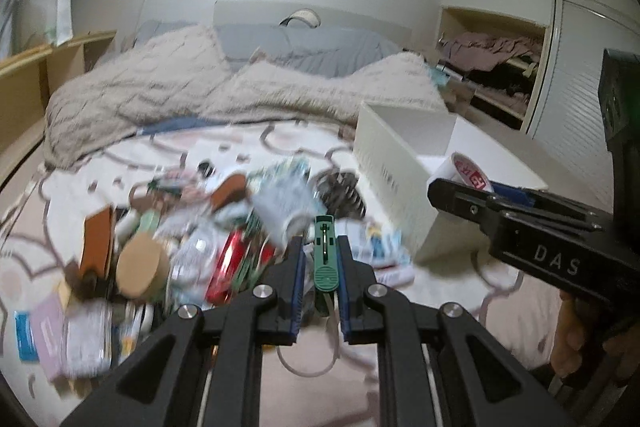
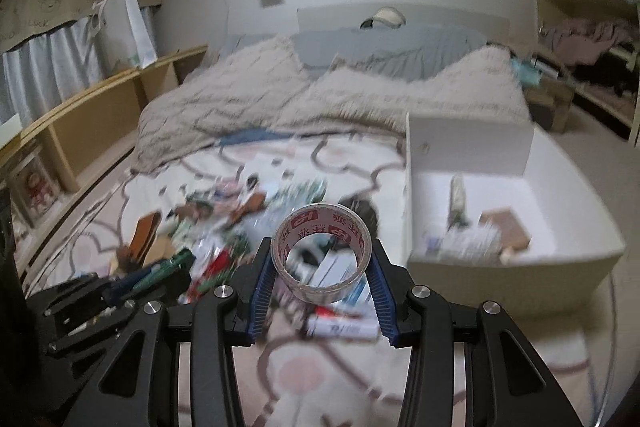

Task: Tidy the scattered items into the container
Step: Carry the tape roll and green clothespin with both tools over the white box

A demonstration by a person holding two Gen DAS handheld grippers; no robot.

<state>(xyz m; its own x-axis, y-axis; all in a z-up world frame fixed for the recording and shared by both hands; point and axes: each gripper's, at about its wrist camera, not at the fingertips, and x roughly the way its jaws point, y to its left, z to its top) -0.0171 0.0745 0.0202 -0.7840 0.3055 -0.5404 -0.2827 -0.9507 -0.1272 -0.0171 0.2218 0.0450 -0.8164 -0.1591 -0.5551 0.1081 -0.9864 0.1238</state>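
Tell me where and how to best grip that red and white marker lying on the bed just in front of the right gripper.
Grip the marker across the middle of its barrel, coming straight down from above. It lies flat on the bed, long axis running left to right, so jaws closing front to back should span its narrow width. The right gripper is shut on the tape roll, which must go first.

My left gripper (image 1: 319,259) is matt black plastic with ribbed blue pads and bright metal pivot pins; between its pads I hold a green tool (image 1: 326,259) of smooth plastic with a ridged end. My right gripper (image 2: 322,267) clamps a tape roll (image 2: 321,254), glossy clear film. Beside the roll, the white container (image 2: 468,147) looks smooth and matt; behind it lies a fuzzy beige blanket (image 2: 248,99).
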